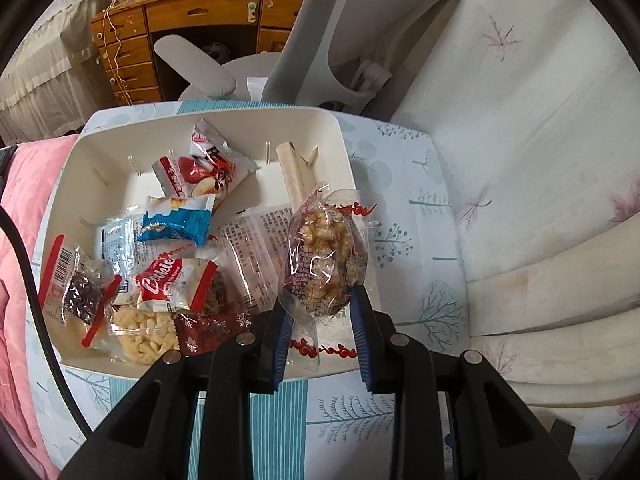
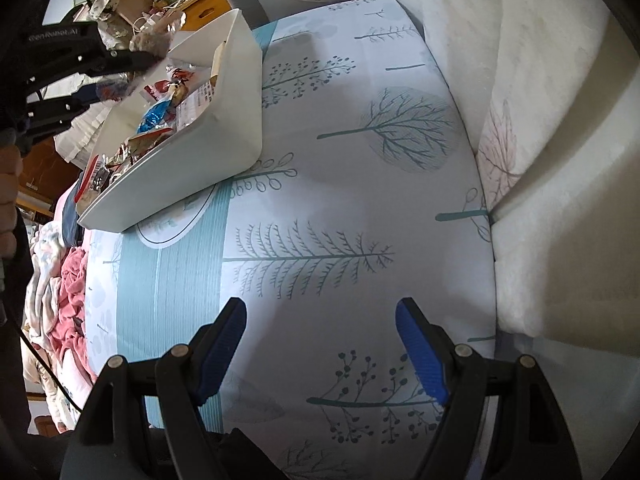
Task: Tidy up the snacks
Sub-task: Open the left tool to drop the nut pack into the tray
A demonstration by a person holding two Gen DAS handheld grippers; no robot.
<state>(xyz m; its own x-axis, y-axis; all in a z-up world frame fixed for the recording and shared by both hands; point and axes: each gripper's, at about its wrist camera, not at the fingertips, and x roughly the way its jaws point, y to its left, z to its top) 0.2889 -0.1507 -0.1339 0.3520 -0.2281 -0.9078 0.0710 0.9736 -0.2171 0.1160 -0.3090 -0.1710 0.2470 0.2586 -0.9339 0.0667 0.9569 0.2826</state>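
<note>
Above the white tray (image 1: 72, 160) of snacks, my left gripper (image 1: 322, 328) clenches a clear-wrapped rice cake (image 1: 326, 256); beside the tray, my right gripper (image 2: 320, 344) hangs released over the tablecloth (image 2: 320, 184).

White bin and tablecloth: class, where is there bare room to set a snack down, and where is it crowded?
Crowded: the white bin's near-left half, heaped with packets around the cookie pack. Freer: the bin floor at the far side, between the red-and-white packet and the upright divider. Barest: the tree-print tablecloth between bin and white cushions.
</note>
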